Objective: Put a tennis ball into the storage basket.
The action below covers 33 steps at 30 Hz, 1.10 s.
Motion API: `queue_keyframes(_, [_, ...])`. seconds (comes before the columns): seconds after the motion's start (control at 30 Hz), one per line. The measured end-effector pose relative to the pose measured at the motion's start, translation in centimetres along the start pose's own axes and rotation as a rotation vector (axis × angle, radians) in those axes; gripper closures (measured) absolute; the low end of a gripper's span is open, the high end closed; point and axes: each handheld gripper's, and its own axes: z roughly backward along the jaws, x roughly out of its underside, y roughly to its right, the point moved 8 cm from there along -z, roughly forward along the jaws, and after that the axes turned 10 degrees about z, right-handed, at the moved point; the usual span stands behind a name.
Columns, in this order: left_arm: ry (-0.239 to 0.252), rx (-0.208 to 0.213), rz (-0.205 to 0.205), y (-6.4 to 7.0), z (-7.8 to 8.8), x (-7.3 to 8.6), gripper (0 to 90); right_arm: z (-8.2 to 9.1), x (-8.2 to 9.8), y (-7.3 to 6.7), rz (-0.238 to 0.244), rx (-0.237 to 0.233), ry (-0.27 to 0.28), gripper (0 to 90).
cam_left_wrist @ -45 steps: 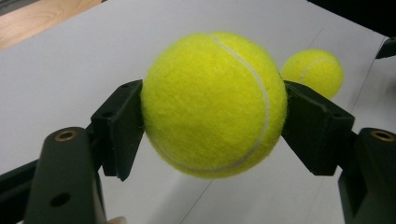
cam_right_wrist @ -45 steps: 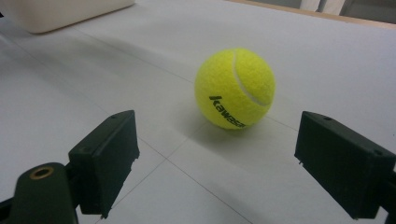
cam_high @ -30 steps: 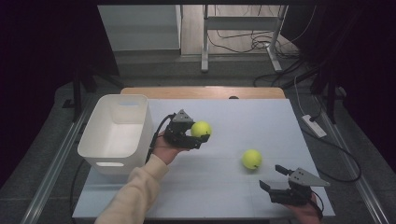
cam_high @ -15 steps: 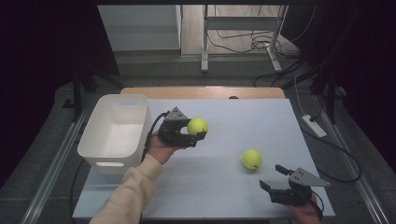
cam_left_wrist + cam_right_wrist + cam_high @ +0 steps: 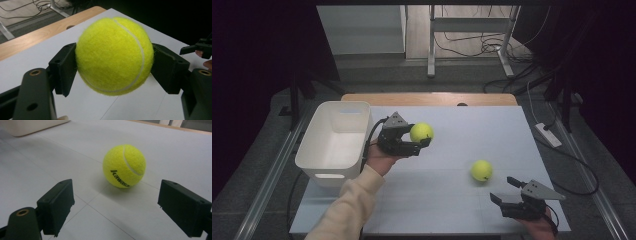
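- White rectangular plastic bin (image 5: 334,137) is sitting at the table's left, apparently awaiting balls.
- Left gripper (image 5: 412,140) is pinching a fuzzy yellow tennis ball (image 5: 421,133) aloft just beside the bin; the next move probably calls for carrying it over the rim.
- Second yellow tennis ball (image 5: 481,170) is lying on the table.
- Right gripper (image 5: 507,192), jaws spread, is aiming at it from near.

Fuzzy felt tennis ball (image 5: 114,56), matt black plastic tongs (image 5: 115,72), smooth white bin (image 5: 334,140)

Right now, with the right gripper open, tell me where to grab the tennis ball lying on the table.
Grip the tennis ball on the table across its widest middle, coming in low and level from the right gripper side. It sits free on the white table, already centred ahead of the open fingers, so probably just advance and close.
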Motion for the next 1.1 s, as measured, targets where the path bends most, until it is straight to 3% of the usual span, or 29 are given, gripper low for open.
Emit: queue_keyframes(1.1, [0.065, -0.027, 0.016, -1.1, 3.1, -1.6, 27.4, 0.1, 0.0, 0.1, -0.003, 0.005, 0.002, 13.2])
